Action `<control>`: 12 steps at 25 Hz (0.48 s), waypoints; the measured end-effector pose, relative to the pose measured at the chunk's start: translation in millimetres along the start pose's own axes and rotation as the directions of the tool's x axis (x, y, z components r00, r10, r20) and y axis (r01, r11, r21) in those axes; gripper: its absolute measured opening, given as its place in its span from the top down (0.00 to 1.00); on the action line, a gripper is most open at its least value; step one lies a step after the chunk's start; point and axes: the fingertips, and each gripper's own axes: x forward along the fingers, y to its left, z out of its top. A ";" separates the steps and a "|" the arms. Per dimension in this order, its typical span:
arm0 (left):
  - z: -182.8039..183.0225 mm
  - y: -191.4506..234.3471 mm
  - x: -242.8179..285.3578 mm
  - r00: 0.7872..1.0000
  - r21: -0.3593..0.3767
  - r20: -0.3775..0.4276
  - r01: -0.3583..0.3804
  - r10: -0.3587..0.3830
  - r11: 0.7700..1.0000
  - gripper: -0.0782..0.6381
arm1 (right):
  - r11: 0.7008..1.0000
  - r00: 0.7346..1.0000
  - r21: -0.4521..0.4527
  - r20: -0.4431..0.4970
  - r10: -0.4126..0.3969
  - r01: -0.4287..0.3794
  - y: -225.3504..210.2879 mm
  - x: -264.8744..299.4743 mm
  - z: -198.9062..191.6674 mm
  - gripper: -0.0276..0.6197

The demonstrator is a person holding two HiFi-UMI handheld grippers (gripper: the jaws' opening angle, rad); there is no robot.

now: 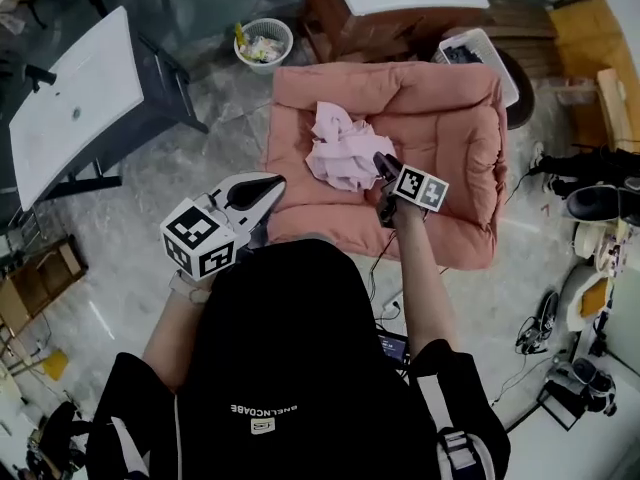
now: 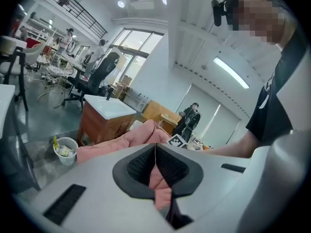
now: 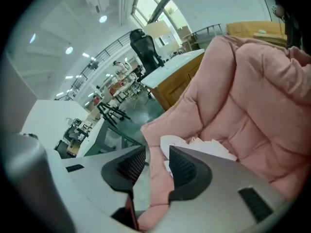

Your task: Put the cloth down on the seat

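A crumpled pale pink cloth (image 1: 343, 148) lies on the salmon padded seat cushion (image 1: 455, 138), left of its middle. My right gripper (image 1: 383, 164) is at the cloth's right edge, just above the cushion, with its jaws open and nothing between them. In the right gripper view the cloth (image 3: 214, 148) lies just beyond the open jaws (image 3: 157, 165) on the cushion (image 3: 252, 106). My left gripper (image 1: 270, 182) hovers off the cushion's front left corner, shut and empty. The left gripper view shows its pads (image 2: 155, 160) closed, with the cushion (image 2: 131, 140) ahead.
A white wastebasket (image 1: 264, 43) stands on the floor behind the seat's left corner. Left of it is a white table (image 1: 70, 98). A wooden cabinet (image 1: 400, 8) and a white basket (image 1: 485, 53) are behind the seat. Cables and shoes (image 1: 590, 203) lie on the right.
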 end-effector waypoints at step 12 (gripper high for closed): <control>37.6 -9.8 31.9 0.984 0.087 -0.045 0.178 -0.175 0.980 0.87 | 0.991 0.931 -0.068 0.341 0.128 -0.111 109.4 -115.2 67.3 0.70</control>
